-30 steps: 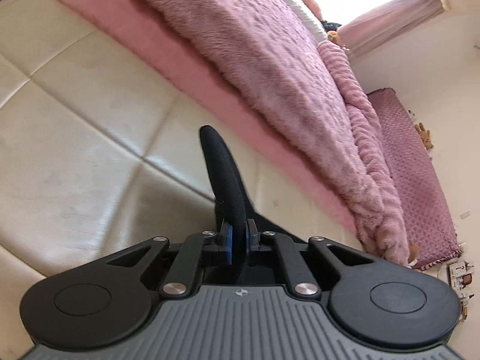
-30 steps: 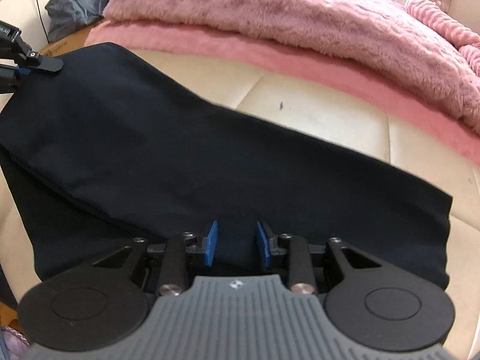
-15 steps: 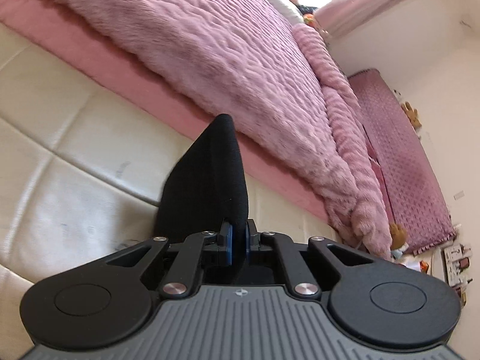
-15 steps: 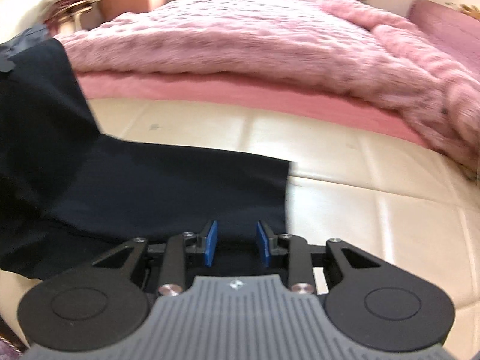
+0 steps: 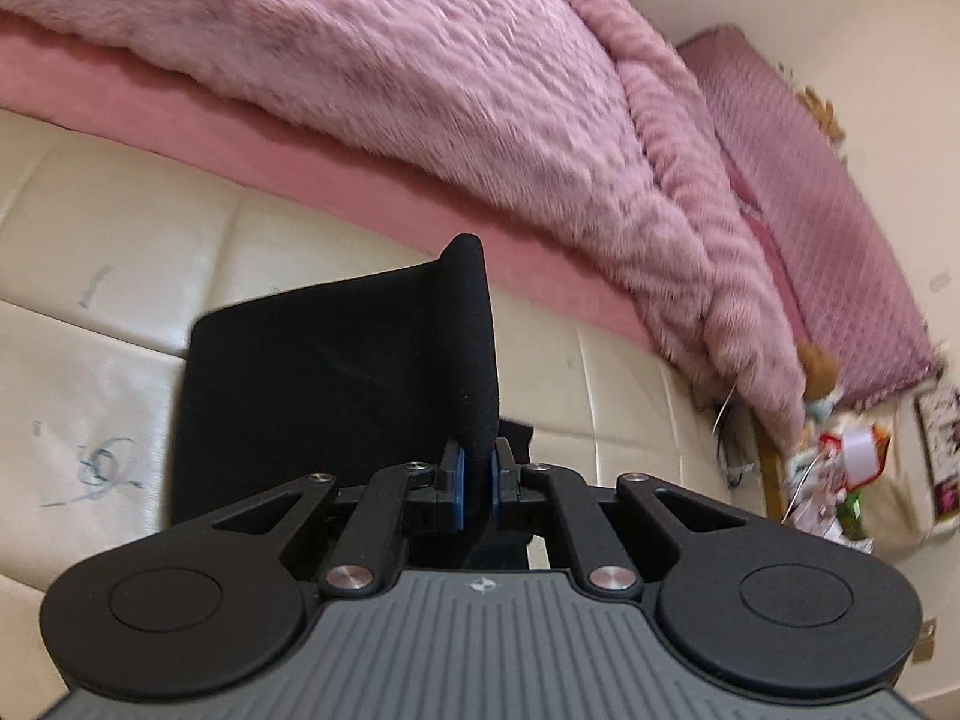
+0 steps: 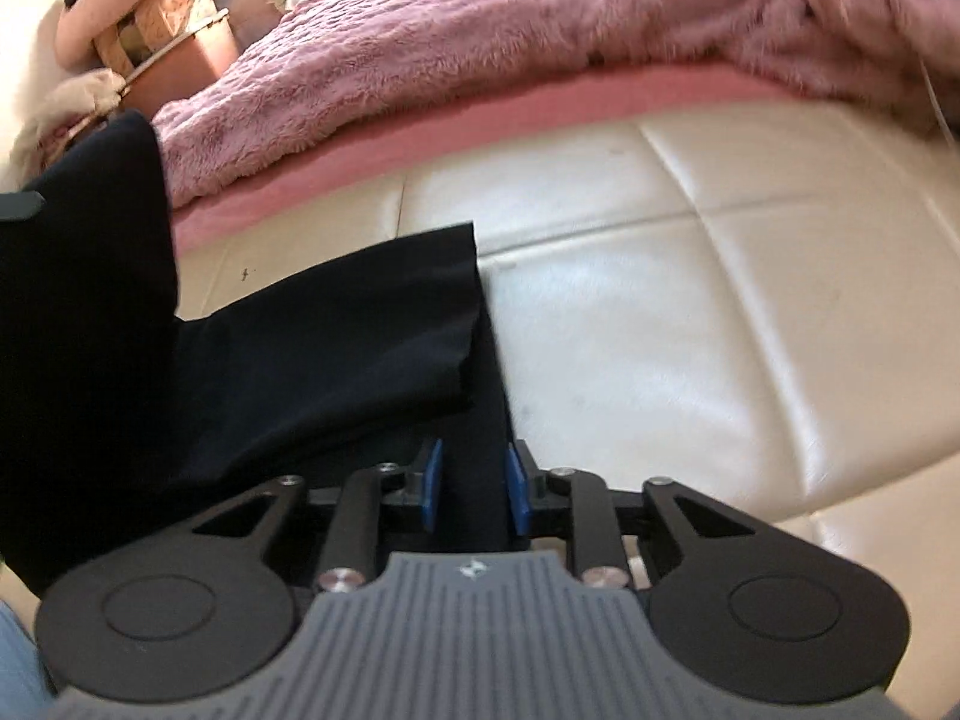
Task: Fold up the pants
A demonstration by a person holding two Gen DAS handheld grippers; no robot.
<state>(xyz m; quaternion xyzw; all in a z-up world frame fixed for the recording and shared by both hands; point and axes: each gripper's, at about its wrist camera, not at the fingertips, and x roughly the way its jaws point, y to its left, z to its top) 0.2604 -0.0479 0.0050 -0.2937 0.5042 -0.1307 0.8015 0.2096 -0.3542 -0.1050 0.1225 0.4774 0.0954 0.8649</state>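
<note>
The black pants (image 6: 336, 330) lie on a cream quilted leather surface (image 6: 690, 330), their leg ends pointing toward the pink bedding. My left gripper (image 5: 477, 483) is shut on a raised fold of the pants (image 5: 360, 372), which stands up from between its blue pads. My right gripper (image 6: 474, 486) is open, its blue pads either side of the pants' right edge, with fabric lying between the jaws. At the far left of the right wrist view a lifted part of the pants (image 6: 96, 228) hangs from the other gripper's tip (image 6: 21, 204).
A fluffy pink blanket (image 5: 420, 90) and a pink sheet edge (image 5: 300, 168) border the far side of the cream surface. A quilted mauve cover (image 5: 828, 228) and clutter (image 5: 840, 462) lie at the right. Boxes and cloth (image 6: 156, 42) sit at the far left.
My left gripper has carried its fold of pants over toward the leg ends, and more fabric now shows beside it. My right gripper has slid along the pants to their right edge.
</note>
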